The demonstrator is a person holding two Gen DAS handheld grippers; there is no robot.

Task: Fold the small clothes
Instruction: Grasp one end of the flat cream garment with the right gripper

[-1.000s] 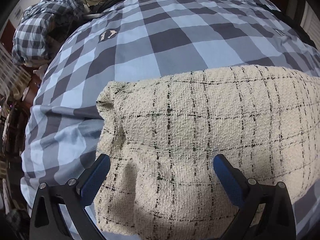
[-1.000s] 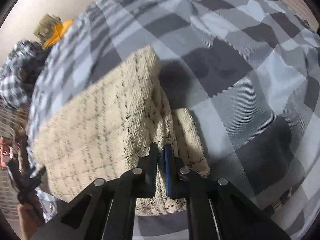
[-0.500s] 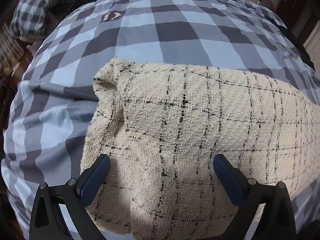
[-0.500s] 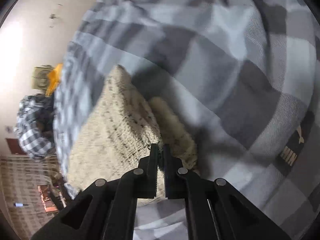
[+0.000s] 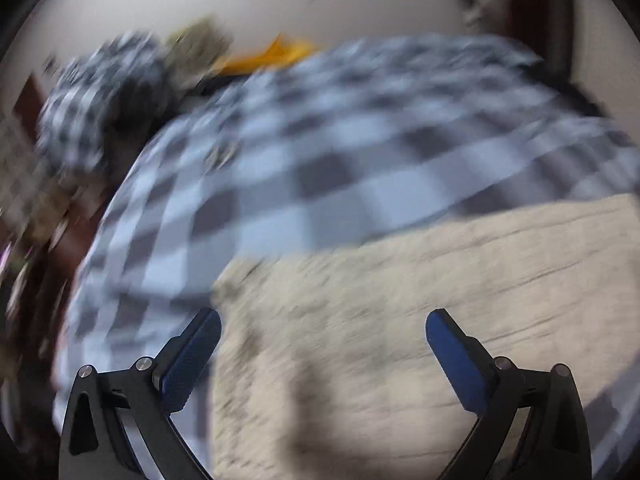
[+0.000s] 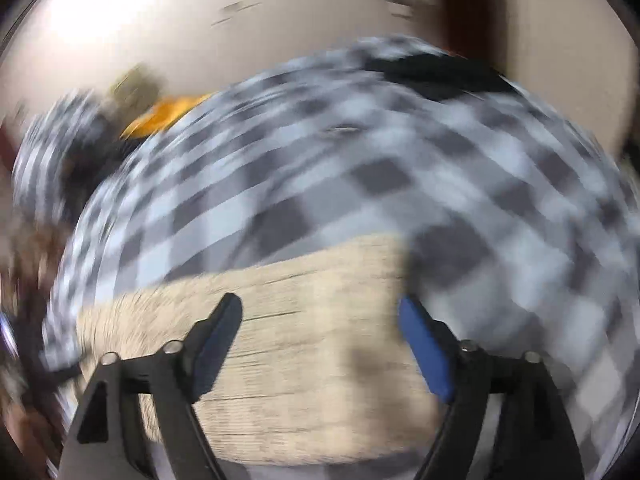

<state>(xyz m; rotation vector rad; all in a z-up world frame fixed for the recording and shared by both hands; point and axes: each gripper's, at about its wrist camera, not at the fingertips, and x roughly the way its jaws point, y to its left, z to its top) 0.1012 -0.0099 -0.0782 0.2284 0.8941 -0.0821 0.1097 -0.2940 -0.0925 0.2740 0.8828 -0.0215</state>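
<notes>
A cream tweed garment [image 5: 400, 320] with thin black check lines lies folded flat on the bed's checked cover [image 5: 320, 168]. Both views are blurred by motion. My left gripper [image 5: 323, 324] stands open above the garment's left part, with nothing pinched between its blue pads. In the right wrist view the same cream garment [image 6: 312, 344] fills the lower middle. My right gripper [image 6: 320, 312] hangs over the garment's right end; its jaws are opening and the pads stand wide apart, off the cloth.
The blue, grey and white checked cover [image 6: 400, 168] spreads over the whole bed. At the back left lie a crumpled black-and-white plaid cloth [image 5: 104, 92] and an orange item [image 5: 272, 56]. A pale wall [image 6: 280, 8] rises behind.
My right gripper let go of the garment's folded edge and opened wide. Both grippers rose and tilted up, so the wall and the far end of the bed came into view.
</notes>
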